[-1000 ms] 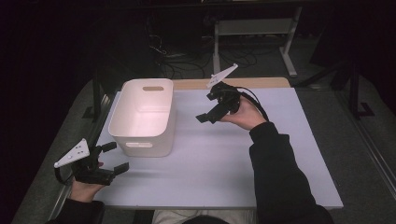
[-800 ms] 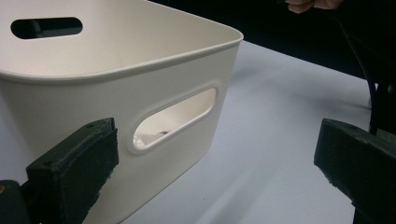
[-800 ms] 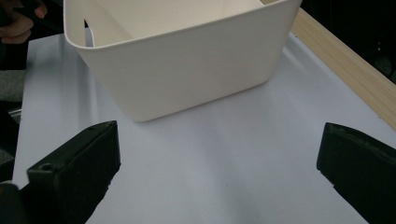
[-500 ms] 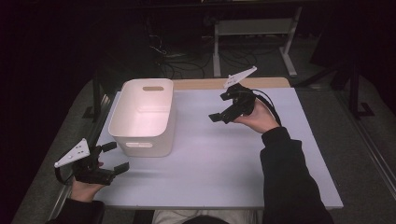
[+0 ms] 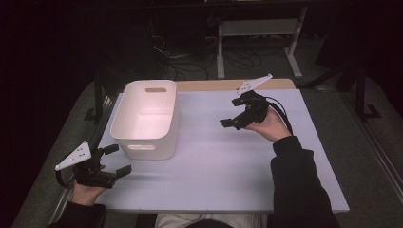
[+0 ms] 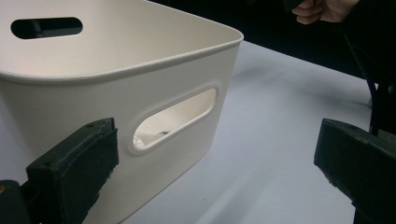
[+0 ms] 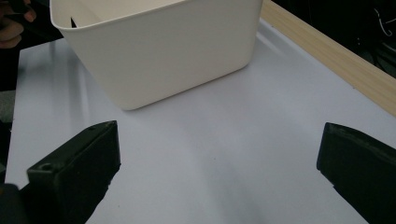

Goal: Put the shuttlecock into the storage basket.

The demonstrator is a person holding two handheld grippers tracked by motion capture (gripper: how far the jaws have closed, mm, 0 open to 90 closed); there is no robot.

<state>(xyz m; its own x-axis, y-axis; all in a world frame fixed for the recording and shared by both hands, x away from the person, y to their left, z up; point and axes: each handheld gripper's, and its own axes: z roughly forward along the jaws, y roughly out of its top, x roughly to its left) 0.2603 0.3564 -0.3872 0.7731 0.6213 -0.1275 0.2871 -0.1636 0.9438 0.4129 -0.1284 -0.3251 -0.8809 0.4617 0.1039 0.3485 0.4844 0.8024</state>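
Since neither tool carries anything, we judge both are held ready around the white plastic bin [image 5: 147, 118], the one thing here to handle. Our left gripper [image 5: 111, 161] sits low at the table's near corner, jaws spread wide, aimed at the bin's handle slot [image 6: 173, 117] just ahead of it. Our right gripper [image 5: 236, 118] hangs raised above the pale mat [image 5: 223, 161], jaws wide too, tilted down toward the bin's side wall [image 7: 173, 51], which stands well apart ahead of it.
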